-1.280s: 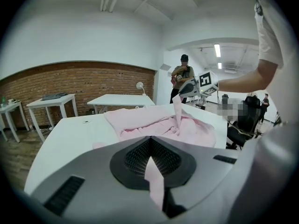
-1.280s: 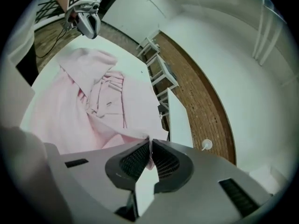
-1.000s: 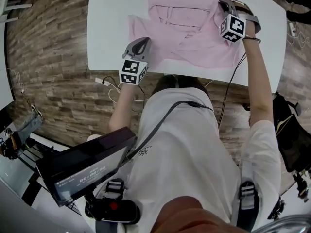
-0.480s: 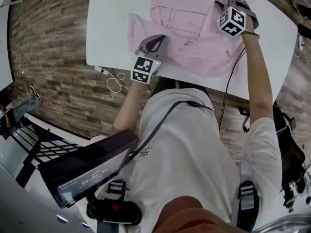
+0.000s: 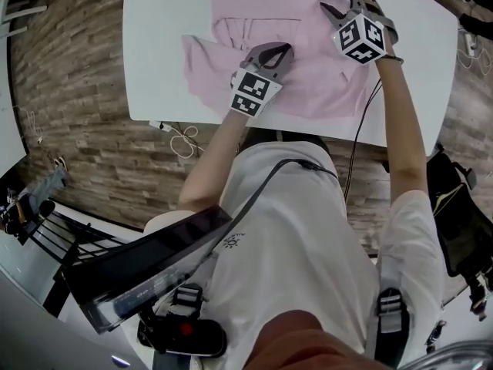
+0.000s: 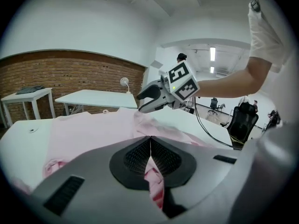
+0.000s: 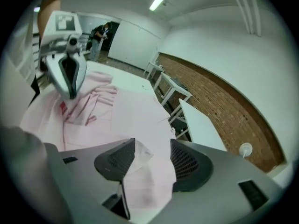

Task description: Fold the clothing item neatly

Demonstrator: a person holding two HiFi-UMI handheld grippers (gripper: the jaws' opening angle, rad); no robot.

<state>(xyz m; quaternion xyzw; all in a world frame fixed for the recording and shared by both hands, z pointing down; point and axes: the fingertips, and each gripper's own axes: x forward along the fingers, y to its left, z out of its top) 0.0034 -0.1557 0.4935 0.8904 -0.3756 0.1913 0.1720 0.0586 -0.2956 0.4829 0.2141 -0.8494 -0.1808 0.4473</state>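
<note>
Pink shirt point(image 5: 312, 83) lies rumpled, partly folded, on white table point(image 5: 154, 37)

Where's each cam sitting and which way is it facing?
Head view: on the person's head, steeply down at pink shirt on white table; torso, both arms show.
Left gripper view: rides left tool, shut on shirt; faces right tool and forearm.
Right gripper view: rides right tool, jaws just opening, shirt between; faces left tool.
Shared: shirt, both tools.
</note>
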